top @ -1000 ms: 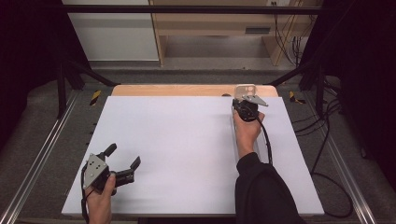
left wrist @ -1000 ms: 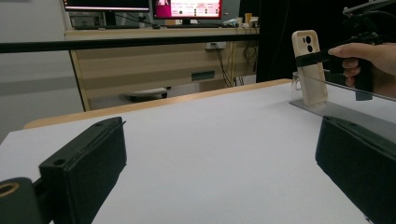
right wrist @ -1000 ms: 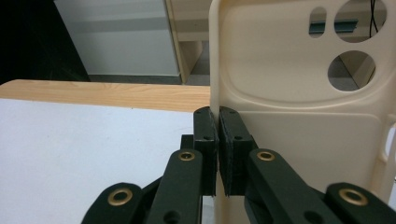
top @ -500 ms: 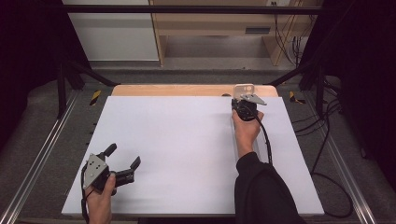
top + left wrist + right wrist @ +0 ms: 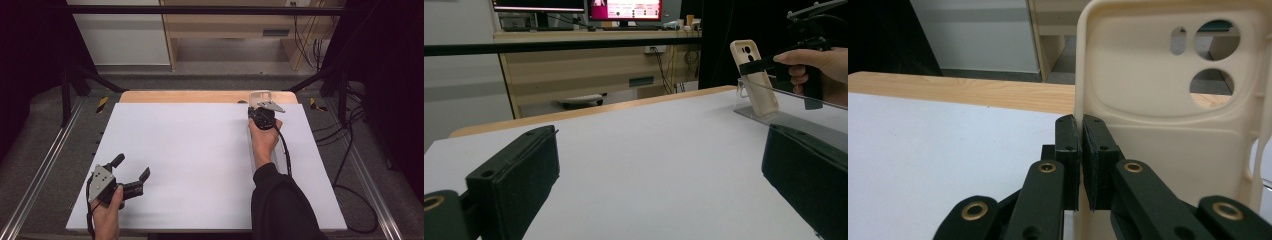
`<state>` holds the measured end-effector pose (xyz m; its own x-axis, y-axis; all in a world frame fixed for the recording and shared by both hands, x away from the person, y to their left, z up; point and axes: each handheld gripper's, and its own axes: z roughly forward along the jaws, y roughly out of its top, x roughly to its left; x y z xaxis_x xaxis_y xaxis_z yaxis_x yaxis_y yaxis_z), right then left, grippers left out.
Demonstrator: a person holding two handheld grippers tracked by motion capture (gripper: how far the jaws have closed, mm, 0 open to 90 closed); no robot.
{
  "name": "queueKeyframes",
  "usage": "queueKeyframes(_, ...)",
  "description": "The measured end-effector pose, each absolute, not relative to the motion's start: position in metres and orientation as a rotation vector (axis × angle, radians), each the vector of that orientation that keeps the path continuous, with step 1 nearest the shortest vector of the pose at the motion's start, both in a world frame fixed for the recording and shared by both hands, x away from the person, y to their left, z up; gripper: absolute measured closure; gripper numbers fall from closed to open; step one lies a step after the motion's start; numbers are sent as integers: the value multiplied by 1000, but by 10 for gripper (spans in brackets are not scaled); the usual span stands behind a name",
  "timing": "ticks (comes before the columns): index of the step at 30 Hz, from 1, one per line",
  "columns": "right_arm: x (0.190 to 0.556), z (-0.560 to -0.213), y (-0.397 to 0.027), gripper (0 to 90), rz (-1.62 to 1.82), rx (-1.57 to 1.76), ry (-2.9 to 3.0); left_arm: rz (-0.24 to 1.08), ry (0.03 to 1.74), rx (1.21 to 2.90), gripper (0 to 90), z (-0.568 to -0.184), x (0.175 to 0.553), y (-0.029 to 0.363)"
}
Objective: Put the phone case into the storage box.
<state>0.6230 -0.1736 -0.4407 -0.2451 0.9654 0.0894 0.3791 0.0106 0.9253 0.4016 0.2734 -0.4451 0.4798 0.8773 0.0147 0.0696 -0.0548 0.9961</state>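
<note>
Near the front-left corner of the white desk (image 5: 200, 165), the left claw (image 5: 131, 172) rests spread wide, holding nothing. Far across at the desk's back right, the right claw (image 5: 1079, 150) pinches the left edge of an upright beige phone case (image 5: 1168, 100) on a clear stand (image 5: 774, 112).

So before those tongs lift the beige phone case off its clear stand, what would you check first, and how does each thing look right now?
1. Right tongs closed on the phone case: ok; the jaws pinch its side edge.
2. Grip depth: cannot tell; only a thin edge sits between the jaws, so it may slip.
3. Case upright on the clear stand: ok; it leans back slightly.
4. Whether the stand will stay down during the lift: cannot tell.
5. Left tongs out of the way: ok; open, empty, near the table's front left corner.
6. Table free around the stand: ok.
</note>
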Motion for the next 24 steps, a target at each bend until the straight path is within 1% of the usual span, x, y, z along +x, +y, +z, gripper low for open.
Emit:
queueKeyframes(4,622,-439,-174,849,1229,1390,1674,820,867,1492,16,-445,401,273)
queueKeyframes(12,619,-432,-177,797,1251,1384,1648,822,869,1490,16,-445,400,274)
queueKeyframes(24,613,-419,-182,756,1258,1383,1614,818,870,1487,16,-445,401,276)
